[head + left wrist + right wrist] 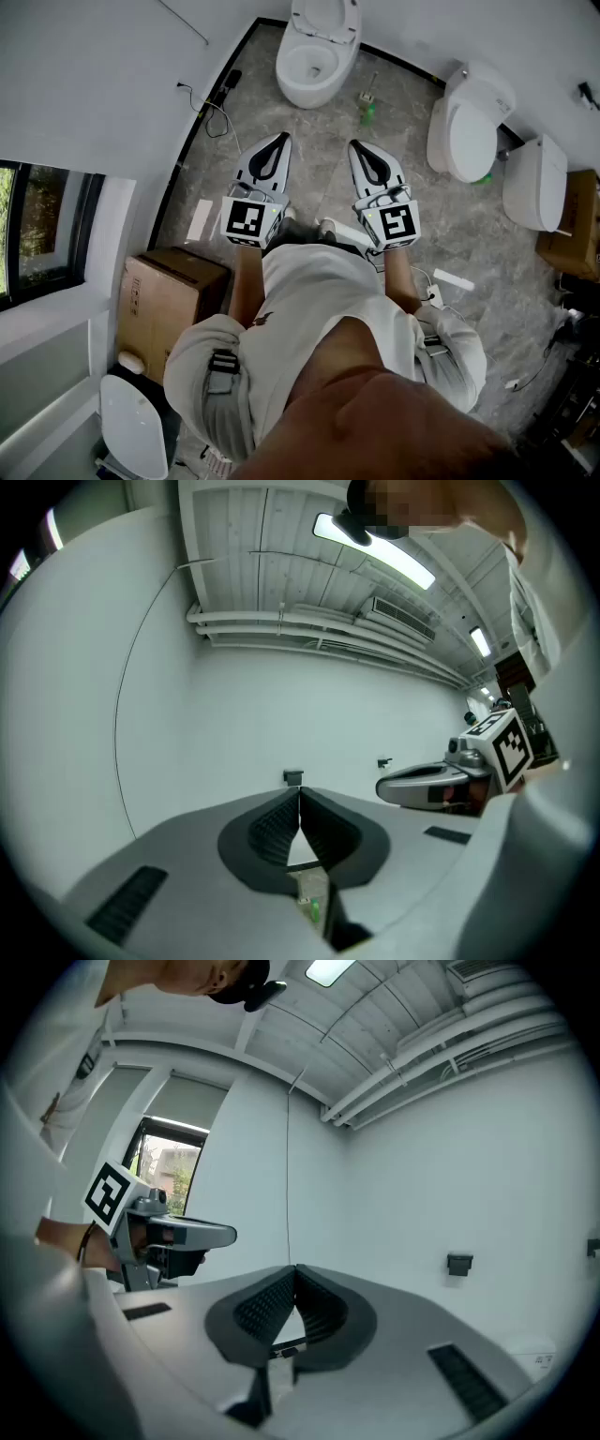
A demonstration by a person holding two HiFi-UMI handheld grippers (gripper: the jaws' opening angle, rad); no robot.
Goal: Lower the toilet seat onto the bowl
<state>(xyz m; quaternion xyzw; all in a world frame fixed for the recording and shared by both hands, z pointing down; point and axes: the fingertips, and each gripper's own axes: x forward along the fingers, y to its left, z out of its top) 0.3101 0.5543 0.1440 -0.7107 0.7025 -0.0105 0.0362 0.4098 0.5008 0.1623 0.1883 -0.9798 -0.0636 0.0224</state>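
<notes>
Left fingers and right fingers are clenched together on nothing. Level and side by side, the left gripper and right gripper point away from the person. Far ahead, the toilet seat stands raised behind its bowl, well apart from both.

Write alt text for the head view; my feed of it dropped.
A person stands on a tiled floor holding the left gripper and right gripper, both shut and empty, aimed toward a white toilet whose seat stands raised. Two more toilets sit at right, a cardboard box at left.
</notes>
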